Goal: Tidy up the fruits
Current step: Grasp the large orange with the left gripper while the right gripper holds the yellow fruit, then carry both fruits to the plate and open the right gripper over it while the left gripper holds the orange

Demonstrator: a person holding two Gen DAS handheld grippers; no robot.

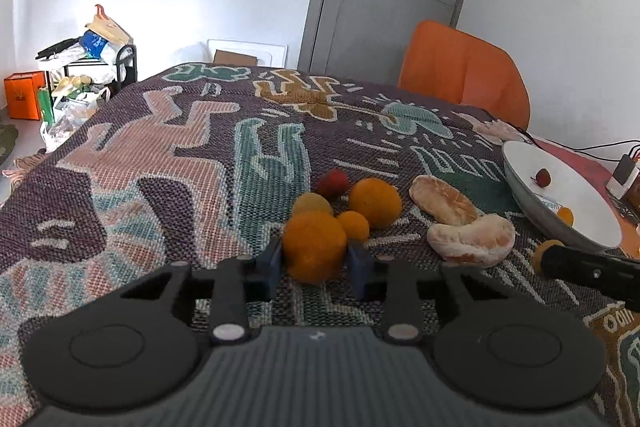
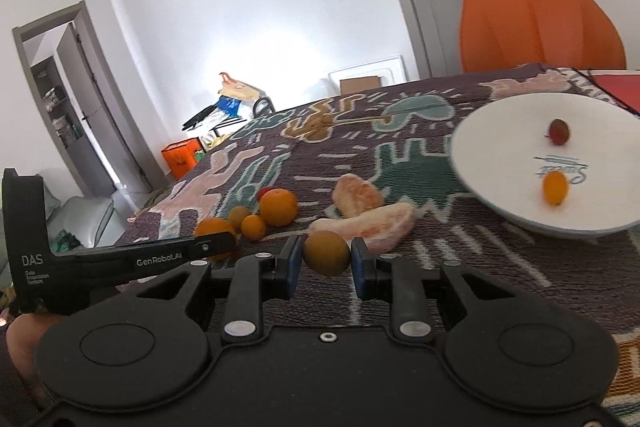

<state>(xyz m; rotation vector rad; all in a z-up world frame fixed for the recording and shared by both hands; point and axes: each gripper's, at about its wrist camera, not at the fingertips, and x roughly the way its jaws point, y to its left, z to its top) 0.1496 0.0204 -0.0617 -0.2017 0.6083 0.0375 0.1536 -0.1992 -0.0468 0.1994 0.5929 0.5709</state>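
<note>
left gripper pinches a big orange on the bench, left of the plate | we judge five fruits unsorted | right gripper carries a small orange nearer it | two fruits plated

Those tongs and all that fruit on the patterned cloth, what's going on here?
A person is sorting fruit with two hand-held tongs. The left tongs sit around a large round orange on the woven patterned tablecloth. The right tongs grip a small brownish-yellow round fruit. The white ceramic plate already holds a small red fruit and a small orange kumquat. Two peeled pomelo wedges and more oranges wait on the cloth.
</note>
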